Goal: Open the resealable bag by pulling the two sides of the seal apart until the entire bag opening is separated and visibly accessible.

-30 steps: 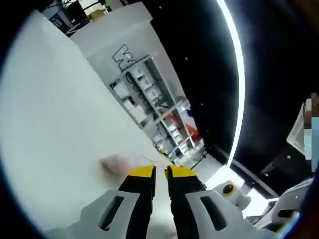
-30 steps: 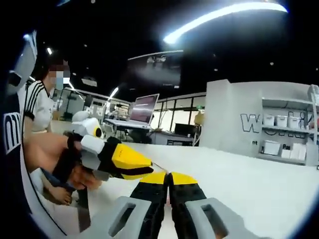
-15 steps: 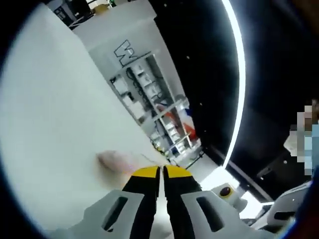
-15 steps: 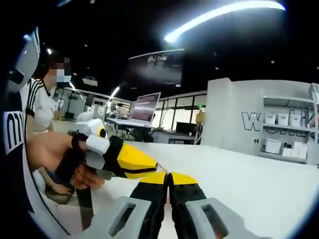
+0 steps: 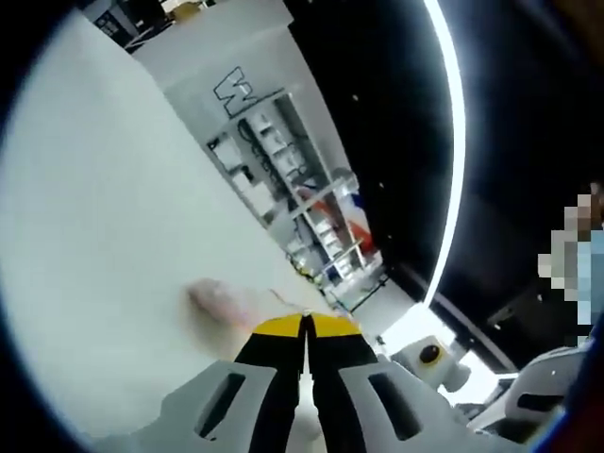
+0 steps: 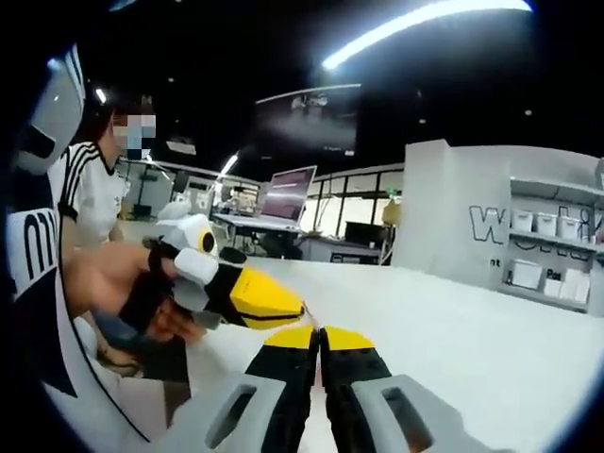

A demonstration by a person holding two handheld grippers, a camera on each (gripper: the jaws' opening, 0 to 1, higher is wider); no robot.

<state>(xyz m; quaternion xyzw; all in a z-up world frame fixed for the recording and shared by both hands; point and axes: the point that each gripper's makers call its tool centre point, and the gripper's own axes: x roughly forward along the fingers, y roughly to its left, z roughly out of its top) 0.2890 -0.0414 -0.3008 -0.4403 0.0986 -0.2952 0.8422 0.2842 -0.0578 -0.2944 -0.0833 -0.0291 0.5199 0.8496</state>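
L claw pinched on bag, R claw closed

The left gripper view is rolled steeply: the white table is seen tilted across its left, with the shelving unit running diagonally at the far end. The right gripper view is held nearly level and low over the same table, facing the far shelving unit. Table and shelving are shared. The left gripper is seen close in the right gripper view.
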